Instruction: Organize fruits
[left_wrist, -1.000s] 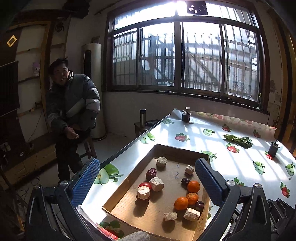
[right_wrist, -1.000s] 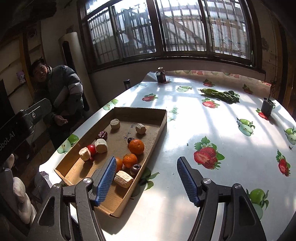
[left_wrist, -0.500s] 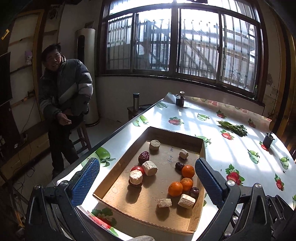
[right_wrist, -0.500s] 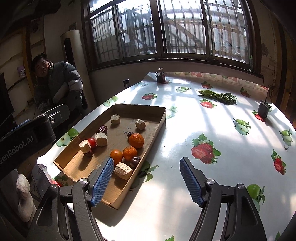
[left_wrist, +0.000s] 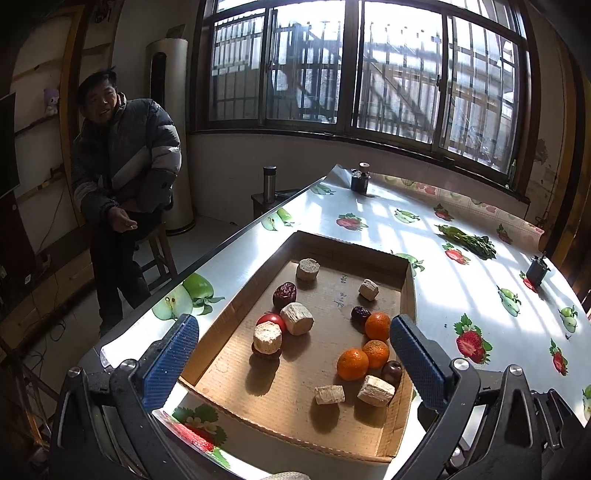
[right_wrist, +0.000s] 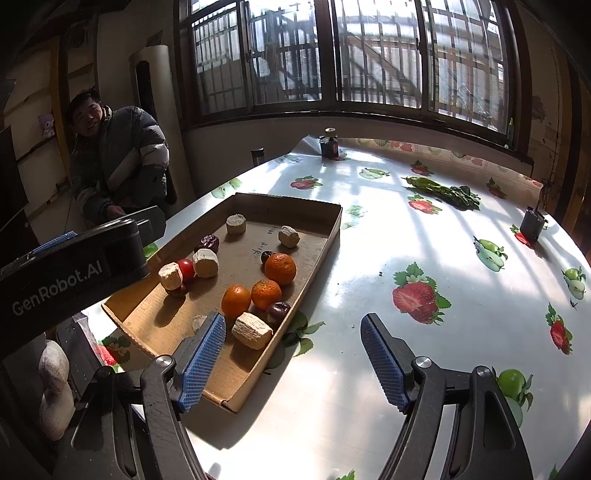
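While both jaws are spread wide and empty, the left gripper (left_wrist: 291, 363) is held over the cardboard tray (left_wrist: 409, 295); the right gripper (right_wrist: 293, 363) sits beside it, three oranges (right_wrist: 264, 284) and possibly dates within.

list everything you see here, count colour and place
cardboard tray: 1, brown, on the table's left part
oranges: 3, orange, tray's right side
tomato: 1, red, tray's left side
dates: at least 4, dark red, scattered in tray
beige chunks: 6, tan, scattered in tray
greens: 1 bunch, green, far side of table
small dark containers: 2, black, far edge and right edge
table: 1, white cloth with fruit prints
seated man: 1, dark jacket, left of table
left gripper: open, over the tray
right gripper: open, over the tray's right edge
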